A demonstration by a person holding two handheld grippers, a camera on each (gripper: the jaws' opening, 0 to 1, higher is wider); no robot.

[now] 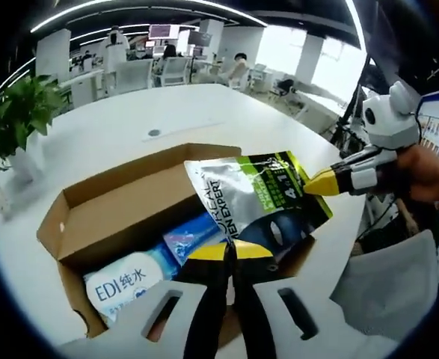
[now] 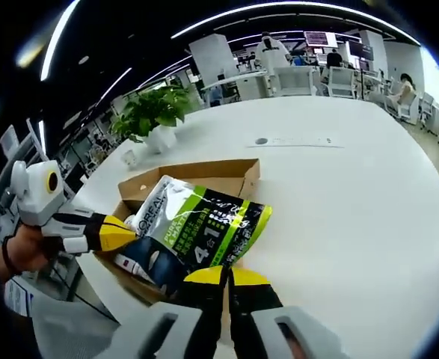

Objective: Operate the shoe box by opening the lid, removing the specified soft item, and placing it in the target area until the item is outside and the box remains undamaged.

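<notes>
A soft silver, green and black foil sachet (image 1: pixel 258 200) is held over the open brown cardboard shoe box (image 1: pixel 122 206) on the white surface (image 1: pixel 204 112), pinched at opposite edges by the clenched left claw (image 1: pixel 230 250) and right claw (image 2: pixel 226 275). It is judged light, limp and slippery; edge grips suit it. The box's remaining contents are partly hidden.

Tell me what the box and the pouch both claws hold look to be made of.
Box: brown corrugated cardboard, matte; plain kraft flaps with folded creases. Pouch: looks like glossy plastic or foil film; silver sheen, printed green and black panels, slight crinkling. Left claw and right claw each pinch an edge of it.
</notes>
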